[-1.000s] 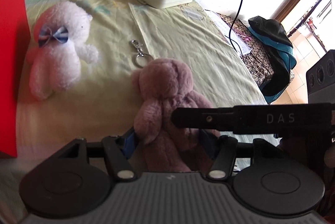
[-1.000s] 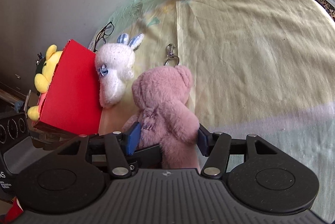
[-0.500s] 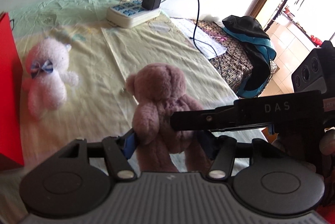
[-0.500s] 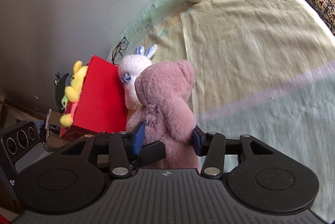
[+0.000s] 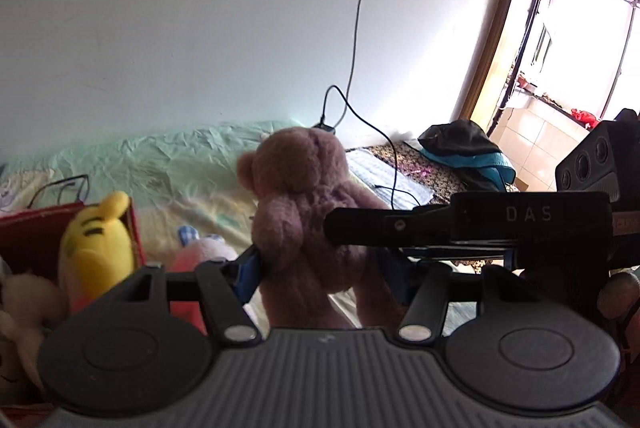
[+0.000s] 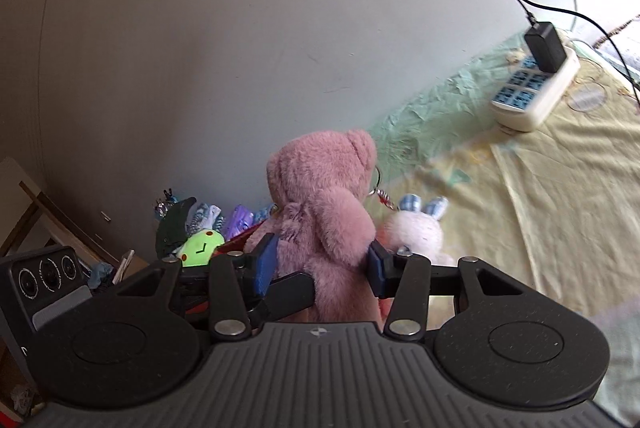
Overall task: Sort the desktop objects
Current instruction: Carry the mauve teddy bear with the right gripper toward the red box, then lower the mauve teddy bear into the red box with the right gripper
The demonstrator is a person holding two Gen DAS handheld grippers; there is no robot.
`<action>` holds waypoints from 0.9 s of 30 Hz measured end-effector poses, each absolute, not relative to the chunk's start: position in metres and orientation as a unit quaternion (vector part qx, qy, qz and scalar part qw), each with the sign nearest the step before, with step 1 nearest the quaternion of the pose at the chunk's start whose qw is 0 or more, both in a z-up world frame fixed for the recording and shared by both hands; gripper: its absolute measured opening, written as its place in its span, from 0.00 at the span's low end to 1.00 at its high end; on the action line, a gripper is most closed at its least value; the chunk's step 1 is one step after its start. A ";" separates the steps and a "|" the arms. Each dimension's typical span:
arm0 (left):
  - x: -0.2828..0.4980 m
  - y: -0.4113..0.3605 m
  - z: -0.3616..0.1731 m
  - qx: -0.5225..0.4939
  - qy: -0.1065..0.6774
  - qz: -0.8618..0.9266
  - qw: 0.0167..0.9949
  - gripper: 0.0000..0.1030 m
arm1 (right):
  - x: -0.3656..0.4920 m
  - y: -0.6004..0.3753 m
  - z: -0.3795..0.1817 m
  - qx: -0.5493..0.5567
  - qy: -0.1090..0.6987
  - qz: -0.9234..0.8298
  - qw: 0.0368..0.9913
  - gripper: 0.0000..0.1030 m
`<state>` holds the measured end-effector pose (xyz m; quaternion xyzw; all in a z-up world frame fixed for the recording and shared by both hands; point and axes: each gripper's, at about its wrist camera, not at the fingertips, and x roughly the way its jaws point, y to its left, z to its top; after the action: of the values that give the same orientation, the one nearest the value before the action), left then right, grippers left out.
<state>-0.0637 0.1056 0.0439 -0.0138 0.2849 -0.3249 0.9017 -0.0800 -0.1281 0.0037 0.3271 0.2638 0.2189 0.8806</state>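
Both tools had hold of the same toy. The pink teddy bear (image 5: 304, 212) hung upright in the air, clear of the bed (image 6: 560, 188), with the left hand-held gripper (image 5: 316, 268) clamped on its lower body, one blue pad pressed into each flank. The right hand-held gripper (image 6: 322, 262) was clamped on the bear too, its blue pads dug into the fur at the waist; in the left wrist view its black finger crossed in front of the bear from the right.

Just beyond the right hand-held gripper and a little to its right lay a white plush rabbit (image 6: 416, 232) with blue checked ears, on the yellow sheet. Left of the left hand-held gripper stood a red box (image 5: 36, 232) with a yellow plush toy (image 5: 98, 252) in it. A green plush face (image 6: 200, 248) showed just left of the right hand-held gripper. Far ahead and to the right of the right hand-held gripper, a white power strip (image 6: 536, 88) sat on the bed, carrying a black charger (image 6: 545, 46).
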 end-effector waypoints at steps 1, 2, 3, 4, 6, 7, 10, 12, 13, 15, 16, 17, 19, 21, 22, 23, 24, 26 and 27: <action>-0.063 0.118 0.048 -0.015 0.279 -0.321 0.905 0.59 | -0.077 -0.117 0.008 0.325 0.257 0.224 0.882 0.47; -0.062 0.130 0.052 -0.014 0.272 -0.316 0.909 0.59 | -0.073 -0.107 0.011 0.324 0.251 0.229 0.883 0.47; -0.061 0.143 0.055 -0.014 0.266 -0.311 0.913 0.59 | -0.069 -0.096 0.013 0.324 0.247 0.234 0.883 0.47; -0.060 0.156 0.058 -0.013 0.260 -0.305 0.916 0.59 | -0.065 -0.085 0.015 0.325 0.243 0.239 0.882 0.47; -0.057 0.179 0.060 -0.015 0.255 -0.292 0.922 0.60 | -0.056 -0.063 0.018 0.324 0.241 0.248 0.881 0.47; -0.056 0.191 0.061 -0.017 0.254 -0.285 0.924 0.60 | -0.052 -0.052 0.018 0.323 0.240 0.253 0.880 0.47; -0.053 0.223 0.060 -0.015 0.253 -0.262 0.931 0.60 | -0.039 -0.019 0.015 0.326 0.246 0.264 0.874 0.47; -0.051 0.241 0.058 -0.011 0.255 -0.246 0.935 0.60 | -0.030 0.002 0.013 0.334 0.256 0.267 0.867 0.47; -0.049 0.250 0.057 -0.009 0.257 -0.238 0.937 0.60 | -0.024 0.012 0.010 0.340 0.262 0.268 0.863 0.47; -0.046 0.267 0.053 -0.008 0.261 -0.222 0.940 0.60 | -0.012 0.032 0.004 0.356 0.277 0.271 0.850 0.47; -0.043 0.276 0.050 -0.009 0.264 -0.214 0.941 0.60 | -0.007 0.040 0.000 0.367 0.287 0.272 0.842 0.47; -0.041 0.284 0.047 -0.011 0.268 -0.207 0.941 0.60 | -0.002 0.048 -0.004 0.375 0.296 0.272 0.835 0.47; -0.033 0.302 0.041 -0.013 0.278 -0.194 0.941 0.60 | 0.008 0.064 -0.011 0.384 0.314 0.269 0.826 0.47; -0.027 0.317 0.034 -0.010 0.287 -0.184 0.940 0.60 | 0.016 0.080 -0.017 0.384 0.328 0.263 0.822 0.47; -0.024 0.323 0.030 -0.007 0.292 -0.180 0.939 0.60 | 0.019 0.087 -0.019 0.382 0.335 0.261 0.821 0.47; -0.021 0.329 0.027 -0.006 0.296 -0.177 0.939 0.60 | 0.023 0.094 -0.022 0.381 0.341 0.259 0.819 0.47; -0.019 0.335 0.024 -0.004 0.300 -0.174 0.938 0.60 | 0.025 0.099 -0.024 0.380 0.347 0.257 0.818 0.48; -0.013 0.345 0.019 -0.004 0.307 -0.167 0.937 0.60 | 0.032 0.111 -0.028 0.377 0.357 0.254 0.816 0.48; -0.010 0.349 0.016 -0.005 0.312 -0.161 0.936 0.60 | 0.035 0.117 -0.029 0.375 0.363 0.251 0.815 0.48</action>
<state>-0.0096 0.3493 0.0158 -0.0047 0.3115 -0.1614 0.9364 0.0346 0.1167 -0.0288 0.3745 0.3627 0.2514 0.8155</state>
